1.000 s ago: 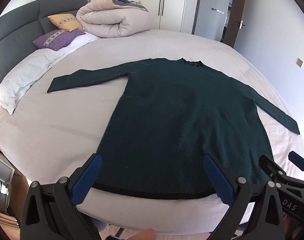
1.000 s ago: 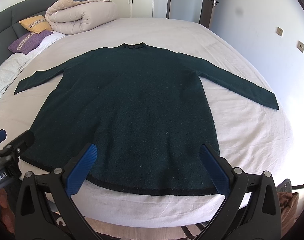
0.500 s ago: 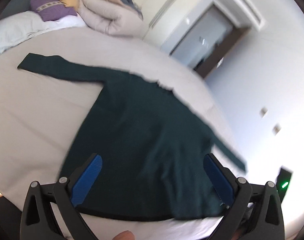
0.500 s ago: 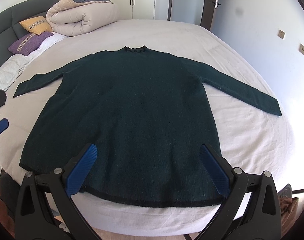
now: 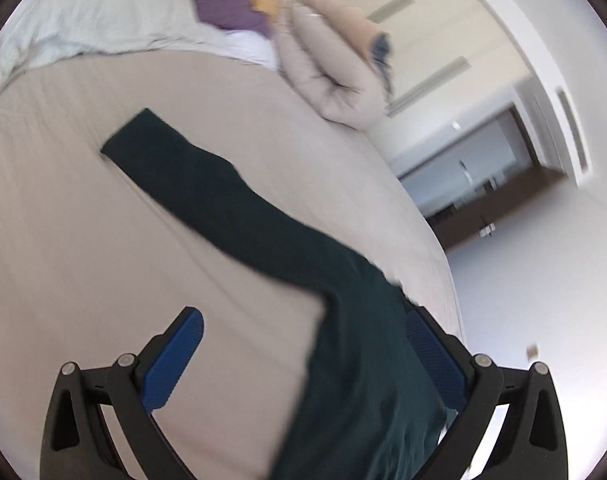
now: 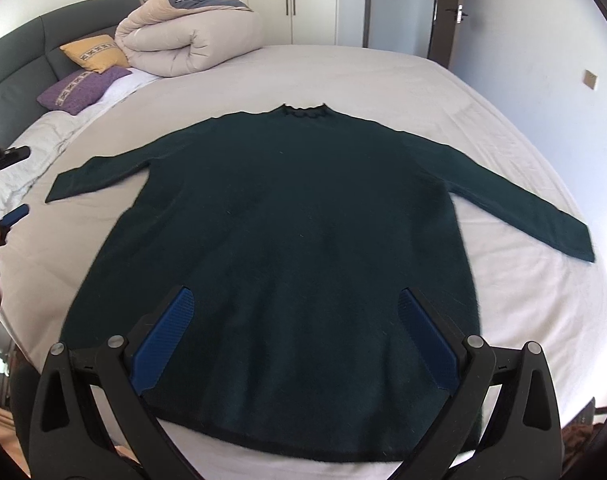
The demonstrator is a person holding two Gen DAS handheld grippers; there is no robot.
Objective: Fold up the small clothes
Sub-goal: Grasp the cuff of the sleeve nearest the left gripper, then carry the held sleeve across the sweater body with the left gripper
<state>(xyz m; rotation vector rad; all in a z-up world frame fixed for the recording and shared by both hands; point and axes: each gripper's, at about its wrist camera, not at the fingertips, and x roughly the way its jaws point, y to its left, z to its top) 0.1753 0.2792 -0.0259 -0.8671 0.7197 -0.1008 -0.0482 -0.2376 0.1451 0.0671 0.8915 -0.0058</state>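
Observation:
A dark green long-sleeved sweater lies flat on the bed, front down to the near edge, both sleeves spread out. My right gripper is open and empty above the sweater's lower hem area. My left gripper is open and empty, tilted, over the sheet beside the sweater's left sleeve and armpit. It also shows at the left edge of the right wrist view, near the left cuff.
A rolled beige duvet, a yellow pillow and a purple pillow lie at the head of the bed by the grey headboard. Wardrobe doors and a door stand behind. The bed's near edge drops off below the hem.
My left gripper has swung left and rolled, from over the hem to beside the left sleeve. My right gripper has moved slightly forward over the sweater. Both stay open.

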